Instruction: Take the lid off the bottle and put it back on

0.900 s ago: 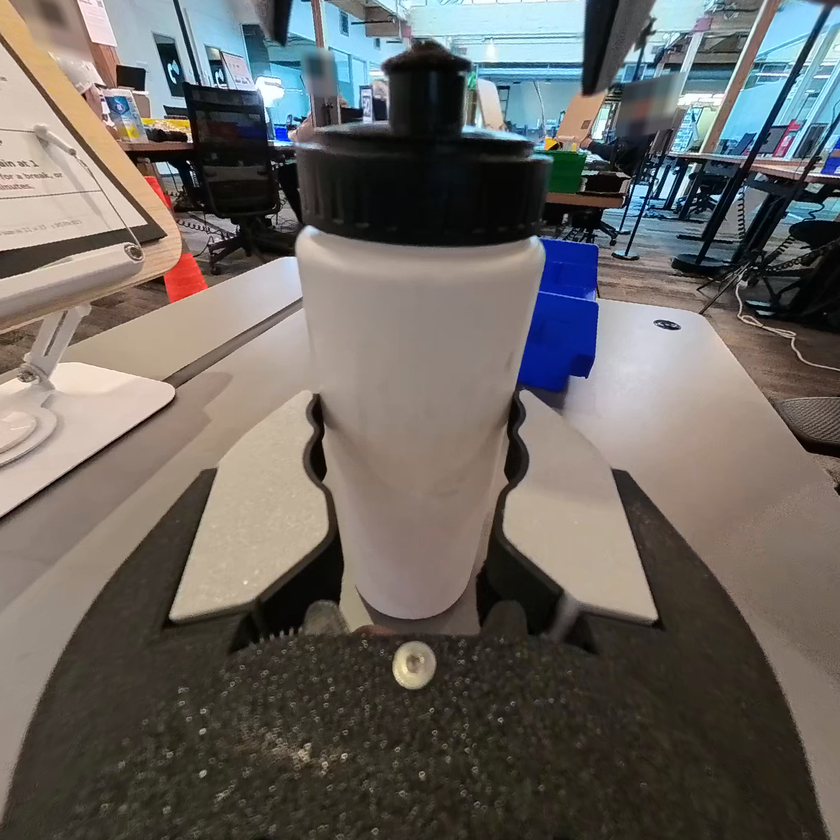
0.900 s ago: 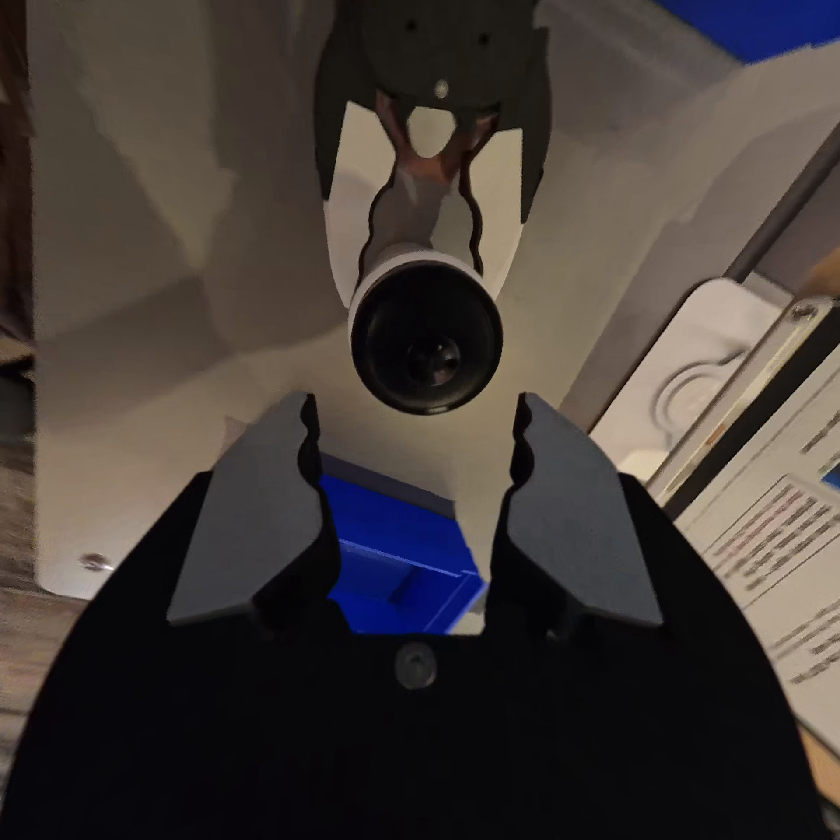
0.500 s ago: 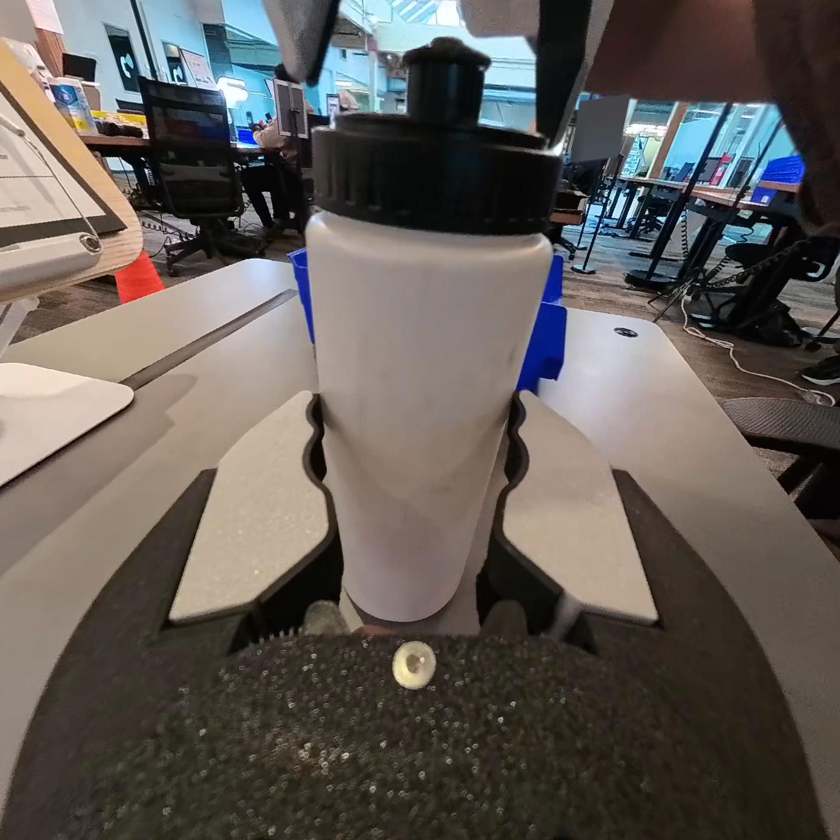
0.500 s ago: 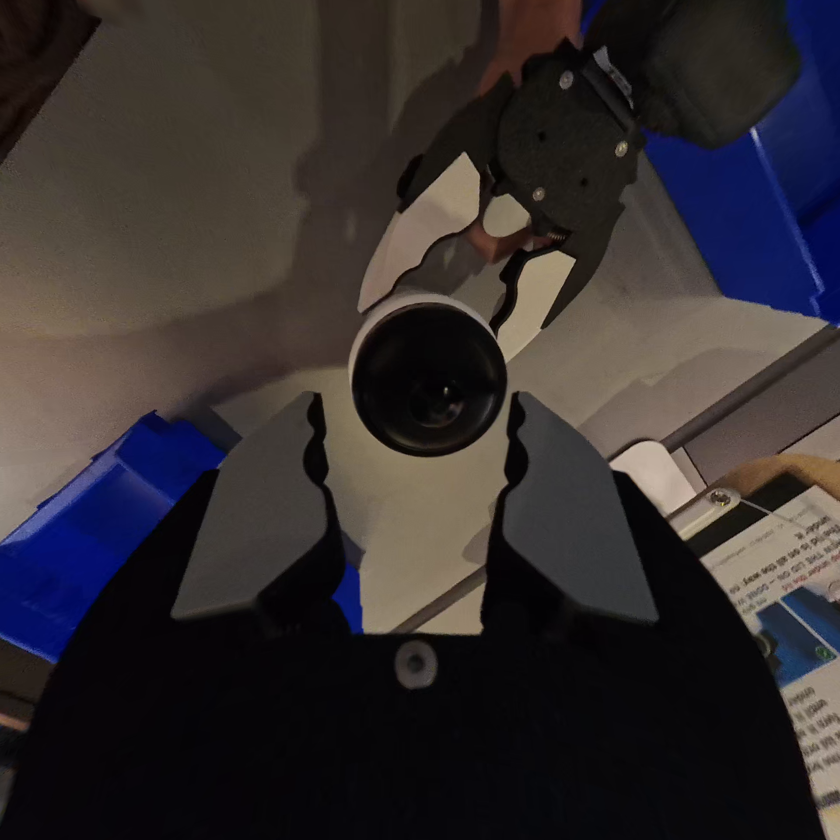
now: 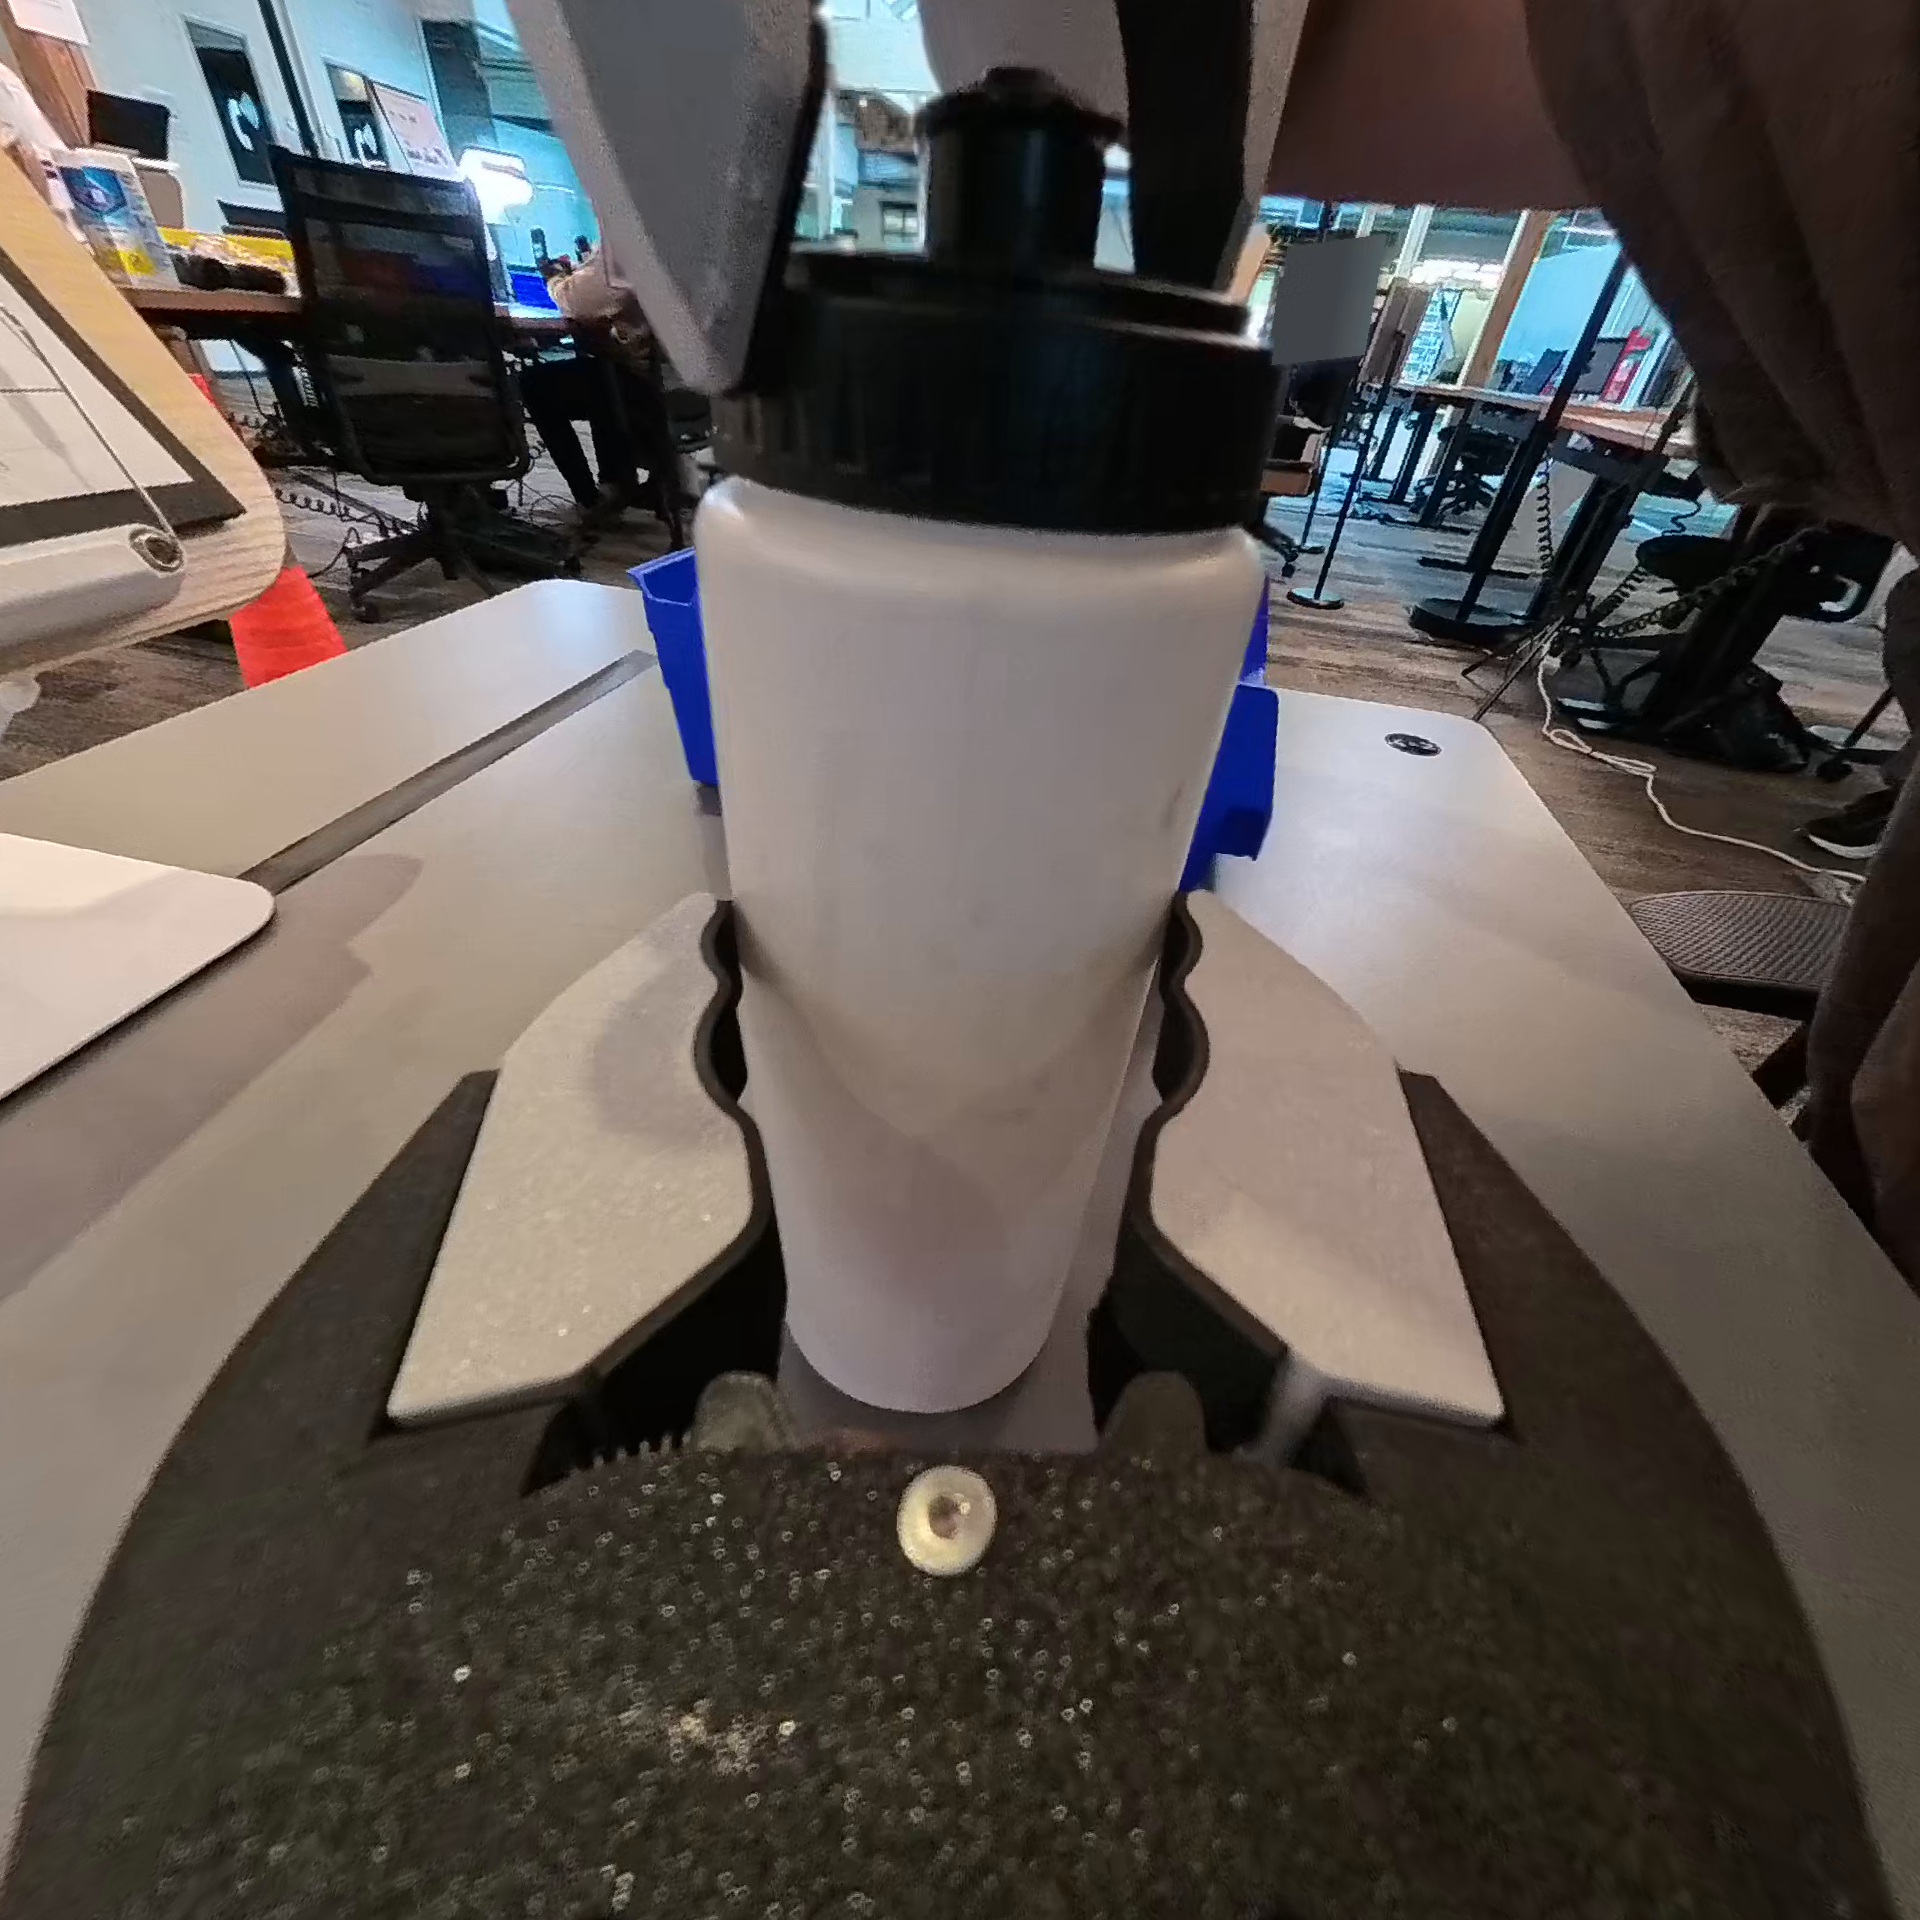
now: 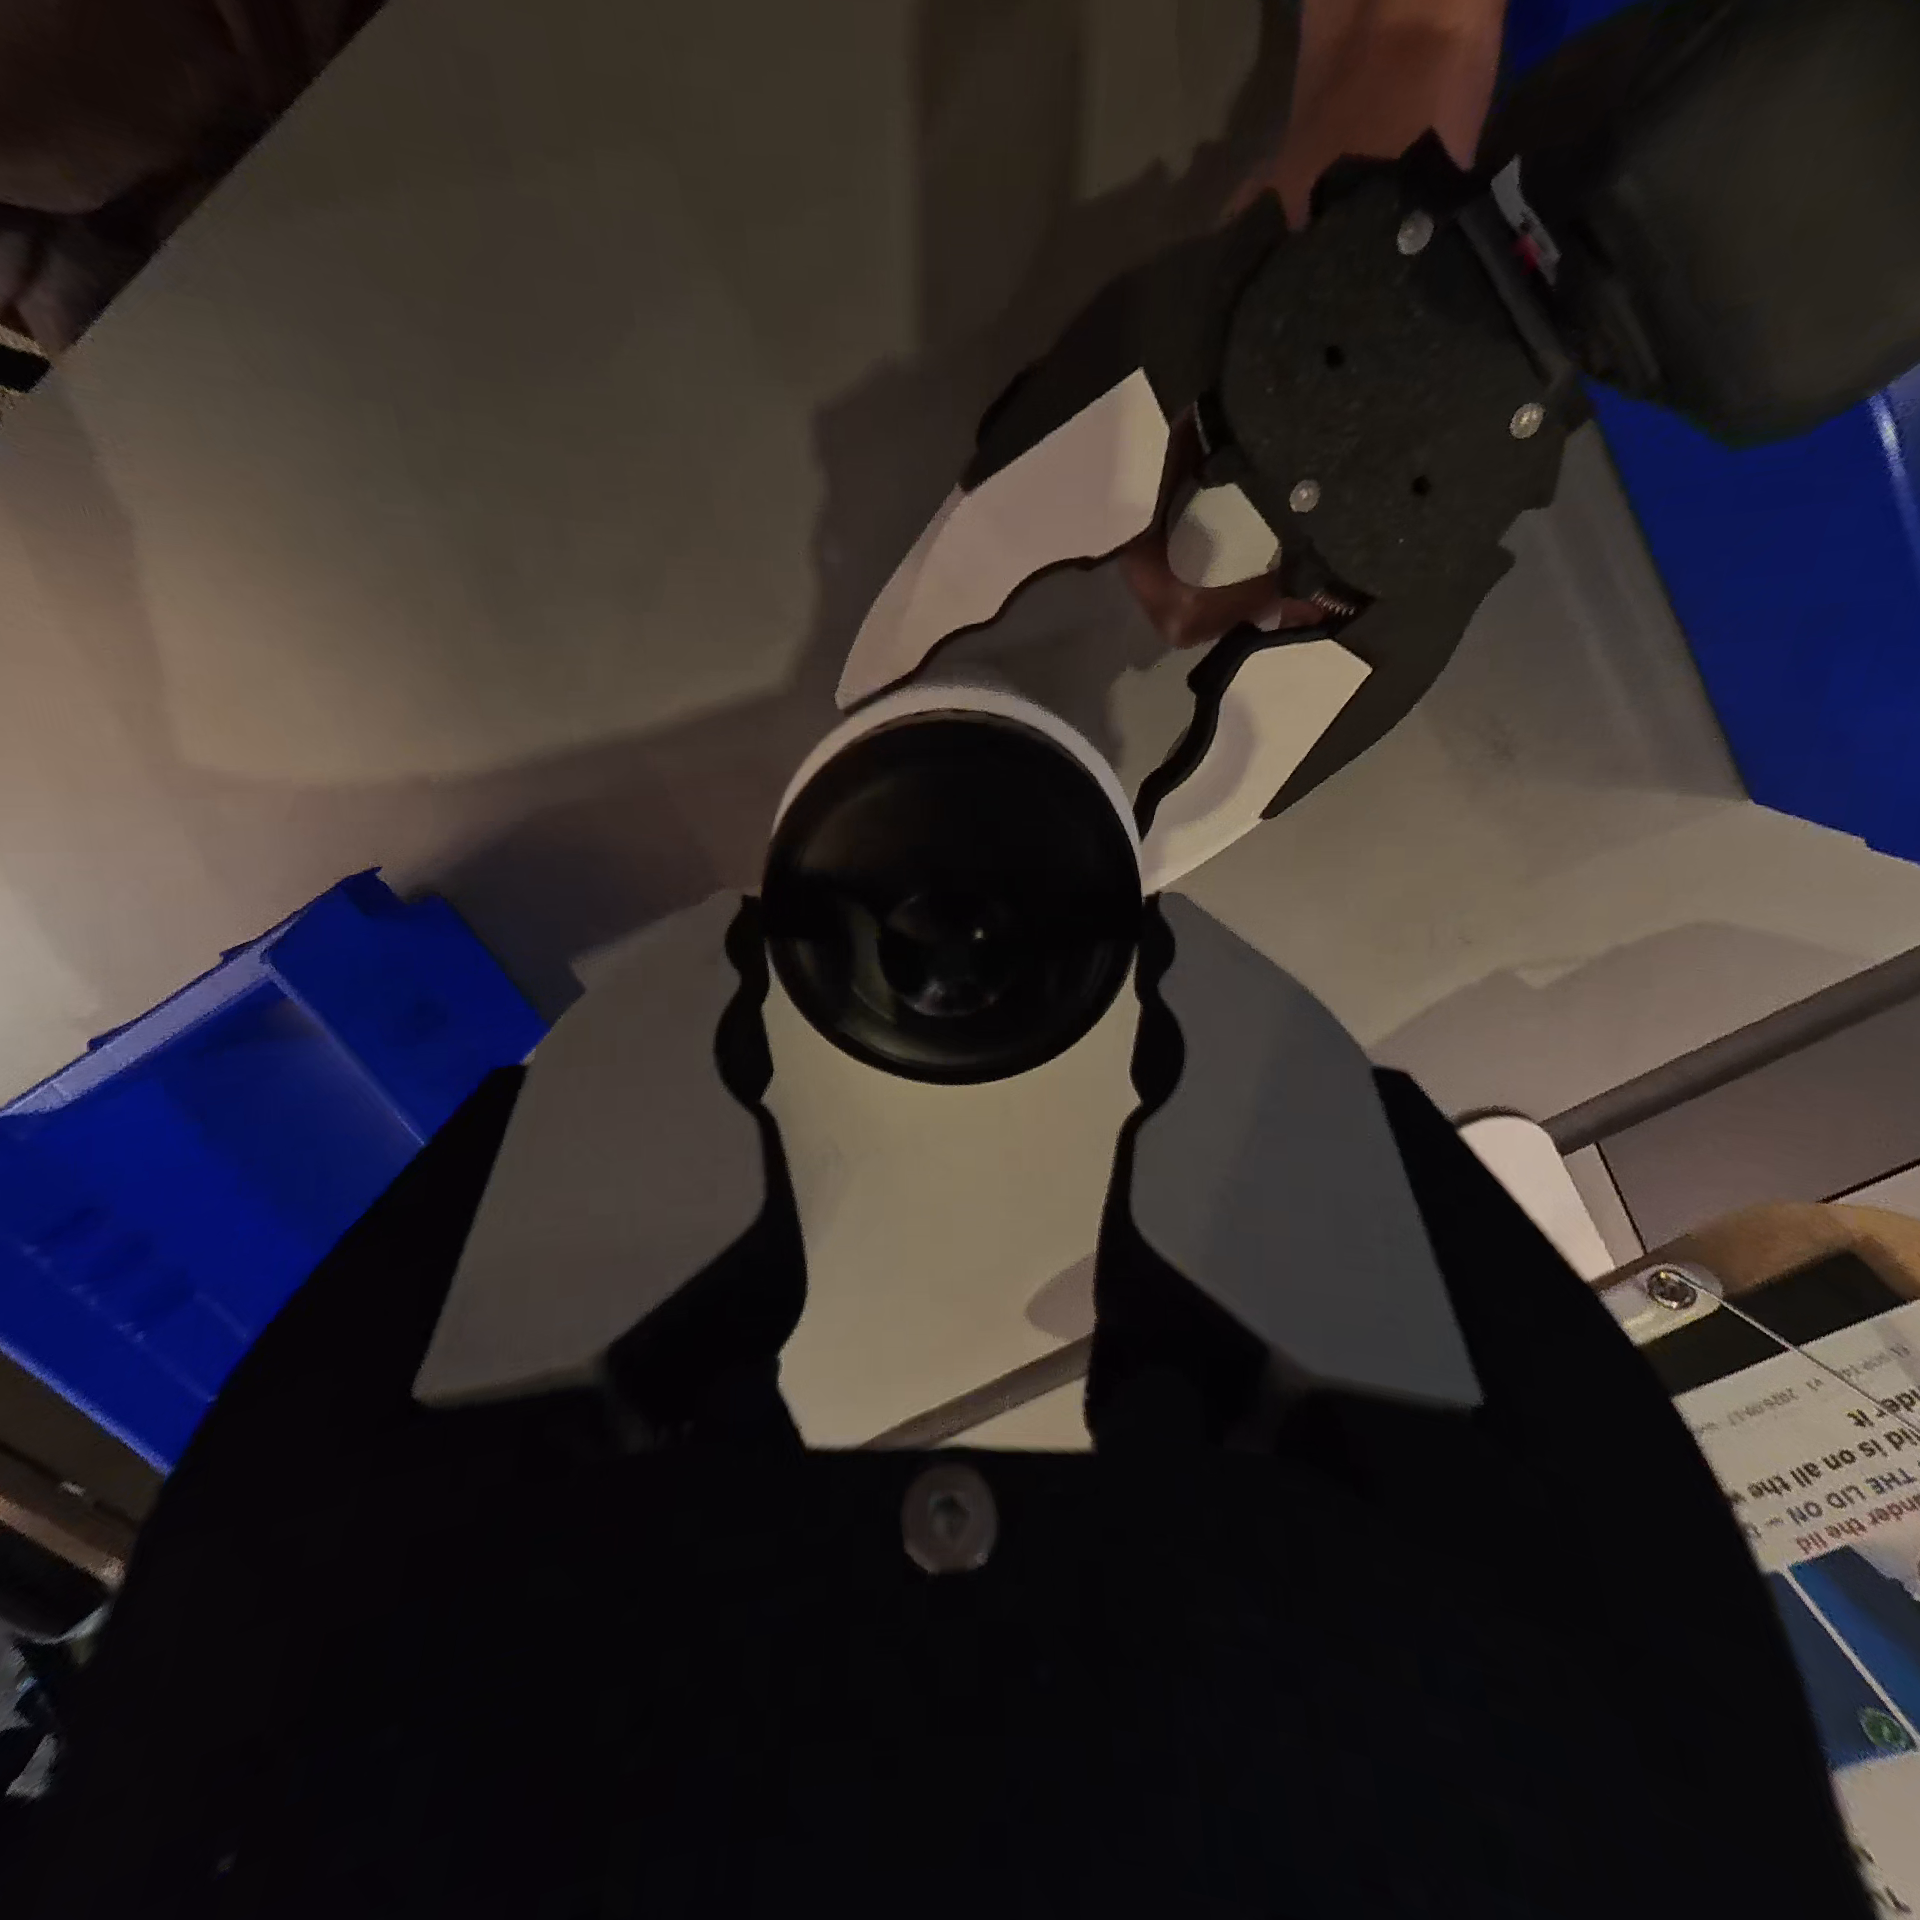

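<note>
Left gripper (image 5: 951, 997) clamps the white plastic bottle (image 5: 966, 831); right gripper (image 6: 951, 935) fingertips touch the black ribbed screw lid (image 6: 948, 899): squeeze firmly, then twist.

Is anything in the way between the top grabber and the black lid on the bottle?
No, nothing visible is. The right gripper is already down at the black lid, a fingertip at each side of its rim. The left gripper clamps the white bottle lower down, clear of the lid.

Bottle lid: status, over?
Left gripper clamps the white bottle upright. Right gripper straddles the black lid from above, fingertips at its rim; grip unconfirmed. Lid still on. Nothing obstructing.
</note>
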A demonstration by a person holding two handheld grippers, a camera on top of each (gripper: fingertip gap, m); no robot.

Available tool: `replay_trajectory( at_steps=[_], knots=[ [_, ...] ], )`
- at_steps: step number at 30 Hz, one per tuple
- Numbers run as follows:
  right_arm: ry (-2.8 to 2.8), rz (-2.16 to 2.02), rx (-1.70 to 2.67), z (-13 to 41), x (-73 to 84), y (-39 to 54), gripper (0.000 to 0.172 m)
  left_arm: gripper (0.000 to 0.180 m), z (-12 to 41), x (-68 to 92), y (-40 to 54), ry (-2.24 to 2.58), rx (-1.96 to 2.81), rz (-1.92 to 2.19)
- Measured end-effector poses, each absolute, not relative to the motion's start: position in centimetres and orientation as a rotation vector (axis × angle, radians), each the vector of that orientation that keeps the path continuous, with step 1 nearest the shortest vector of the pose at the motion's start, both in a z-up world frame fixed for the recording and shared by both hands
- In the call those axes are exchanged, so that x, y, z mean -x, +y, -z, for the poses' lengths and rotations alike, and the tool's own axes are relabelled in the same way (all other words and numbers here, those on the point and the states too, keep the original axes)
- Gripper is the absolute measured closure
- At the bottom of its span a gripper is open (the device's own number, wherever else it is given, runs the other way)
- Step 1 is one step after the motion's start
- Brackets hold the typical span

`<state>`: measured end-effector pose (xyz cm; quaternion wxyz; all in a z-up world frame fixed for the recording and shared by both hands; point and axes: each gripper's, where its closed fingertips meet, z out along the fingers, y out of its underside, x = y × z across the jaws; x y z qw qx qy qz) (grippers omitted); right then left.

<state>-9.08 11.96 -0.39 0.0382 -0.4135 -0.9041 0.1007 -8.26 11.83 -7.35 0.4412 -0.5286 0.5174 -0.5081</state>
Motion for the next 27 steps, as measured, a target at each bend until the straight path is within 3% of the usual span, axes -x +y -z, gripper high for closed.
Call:
replay_trajectory(
  at_steps=[27],
  knots=[
    [-2.166,-0.192,2.136,0.48,8.64,12.18,0.104,0.103,7.55,7.80,12.06,1.189,1.379,1.114]
  ],
)
